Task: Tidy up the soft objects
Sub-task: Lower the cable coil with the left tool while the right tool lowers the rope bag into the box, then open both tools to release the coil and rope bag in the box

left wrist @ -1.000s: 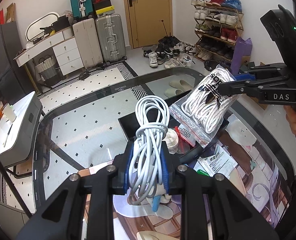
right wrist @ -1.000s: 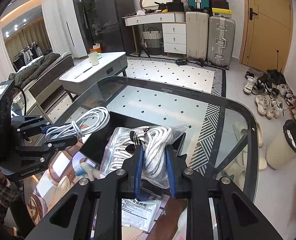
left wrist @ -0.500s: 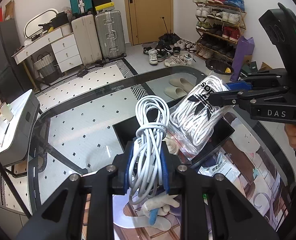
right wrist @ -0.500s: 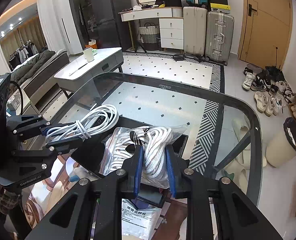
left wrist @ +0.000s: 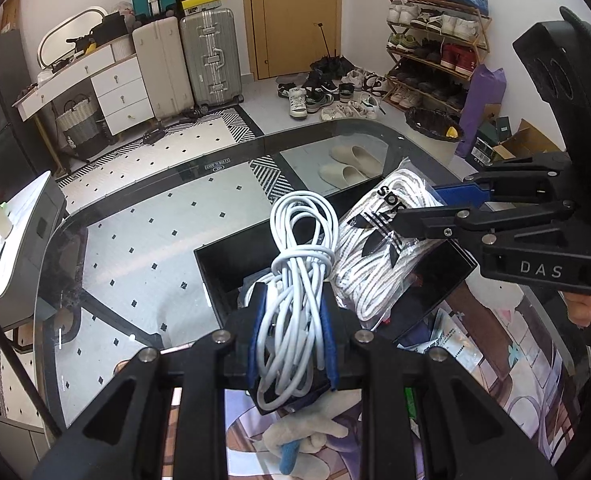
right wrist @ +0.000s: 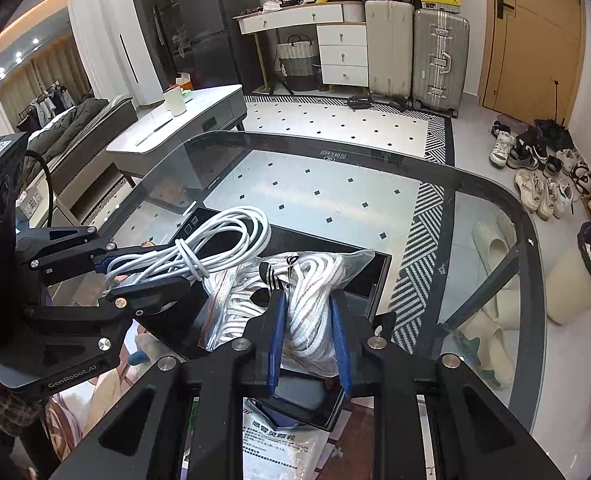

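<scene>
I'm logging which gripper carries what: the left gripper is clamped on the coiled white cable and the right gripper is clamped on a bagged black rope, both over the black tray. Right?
Nearly. The rope in the clear bag, clamped in the right gripper, is white, as the right wrist view shows. The left gripper is clamped on the coiled white cable, and both hang over the black tray.

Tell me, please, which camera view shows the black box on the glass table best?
The left wrist view: the black box shows an open corner and inner wall. In the right wrist view, the box is mostly hidden behind the cable bundle and bagged rope.
</scene>
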A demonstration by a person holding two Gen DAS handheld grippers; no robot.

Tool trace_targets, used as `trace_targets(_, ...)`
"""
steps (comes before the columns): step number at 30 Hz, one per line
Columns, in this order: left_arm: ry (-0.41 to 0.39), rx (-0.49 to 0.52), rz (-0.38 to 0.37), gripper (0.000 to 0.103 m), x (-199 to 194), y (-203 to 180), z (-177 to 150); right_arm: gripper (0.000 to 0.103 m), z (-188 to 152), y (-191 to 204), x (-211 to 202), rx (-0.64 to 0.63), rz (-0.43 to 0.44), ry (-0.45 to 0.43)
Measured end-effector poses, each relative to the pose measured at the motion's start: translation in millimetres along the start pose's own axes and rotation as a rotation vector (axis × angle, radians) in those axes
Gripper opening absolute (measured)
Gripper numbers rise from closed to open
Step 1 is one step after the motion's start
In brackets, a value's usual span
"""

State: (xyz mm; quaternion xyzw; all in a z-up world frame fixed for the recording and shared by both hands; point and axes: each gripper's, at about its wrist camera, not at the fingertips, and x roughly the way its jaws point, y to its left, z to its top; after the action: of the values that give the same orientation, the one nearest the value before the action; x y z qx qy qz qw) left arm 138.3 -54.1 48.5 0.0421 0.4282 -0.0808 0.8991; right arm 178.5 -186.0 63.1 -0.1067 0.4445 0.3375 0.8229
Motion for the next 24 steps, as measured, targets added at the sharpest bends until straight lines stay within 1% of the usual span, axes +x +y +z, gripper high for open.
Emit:
trace_targets(5, 0.022, 0.005, -0.010, 0.023, 11, -3, -2, 0.021, 0, -2, 13, -0.005, 0.005, 0.019)
trace_targets(11, 0.069, -0.001, -0.029, 0.023, 23, -2, -4, 0.021, -3, -4, 30, -0.007, 0.010, 0.039)
trace_targets(14, 0.087, 0.012, -0.028, 0.023, 26, -4, -6, 0.022, -5, -5, 33, -0.009, 0.013, 0.041)
trace_targets(19, 0.080, -0.018, -0.045, 0.026, 22, -2, -7, 0.027, -10, -6, 32, -0.009, 0.007, 0.043)
trace_targets(20, 0.074, -0.018, -0.040, 0.033, 20, -2, -8, 0.028, -10, -6, 31, -0.010, 0.010, 0.040)
trace_targets(21, 0.068, -0.017, -0.035, 0.045, 18, -2, -8, 0.032, -12, -5, 28, -0.010, 0.010, 0.036)
trace_targets(22, 0.060, -0.015, -0.031, 0.052, 16, -2, -8, 0.040, -13, -5, 26, -0.011, 0.005, 0.032)
trace_targets(23, 0.048, -0.010, -0.025, 0.054, 13, -1, -8, 0.043, -13, -4, 24, -0.015, 0.005, 0.024)
trace_targets(24, 0.041, -0.003, -0.015, 0.054, 10, -2, -7, 0.048, -14, -4, 21, -0.020, 0.009, 0.016)
